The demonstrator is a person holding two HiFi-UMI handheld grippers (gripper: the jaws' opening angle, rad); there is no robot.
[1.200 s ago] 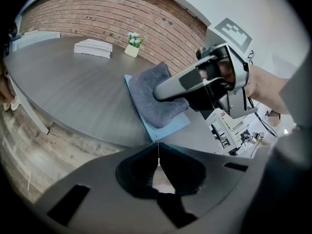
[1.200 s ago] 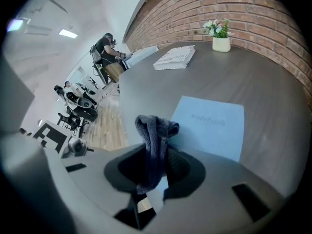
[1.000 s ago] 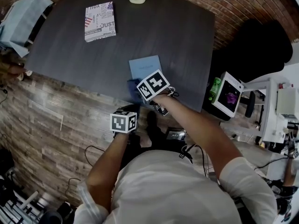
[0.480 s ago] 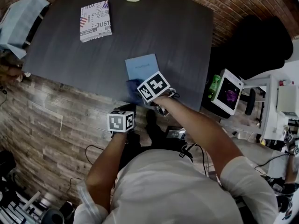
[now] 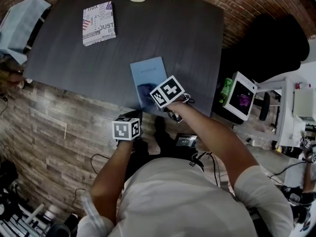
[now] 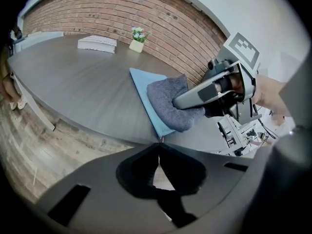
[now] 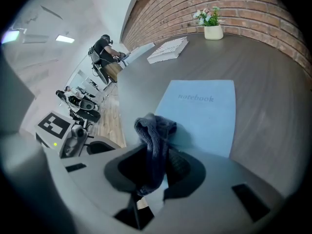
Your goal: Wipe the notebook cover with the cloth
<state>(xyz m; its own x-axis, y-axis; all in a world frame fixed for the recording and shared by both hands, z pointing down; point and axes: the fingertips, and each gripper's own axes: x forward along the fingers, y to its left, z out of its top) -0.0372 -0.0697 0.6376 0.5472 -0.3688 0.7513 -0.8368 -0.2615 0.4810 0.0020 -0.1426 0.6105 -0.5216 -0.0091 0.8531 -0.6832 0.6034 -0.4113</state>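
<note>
Dark table (image 5: 173, 38), blue notebook (image 7: 202, 111) under cloth (image 7: 155, 129) pinched in right claw (image 7: 155, 149); left claw (image 6: 159, 144) closed, empty.

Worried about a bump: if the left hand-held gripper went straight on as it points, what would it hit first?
Probably the table edge by the notebook near corner, with the cloth just beyond; depth is unclear.

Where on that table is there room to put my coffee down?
Plenty of bare table right of the notebook, and a wide stretch between it and the patterned book. Crowded at the near edge, where the right gripper holds the cloth on the notebook.
</note>
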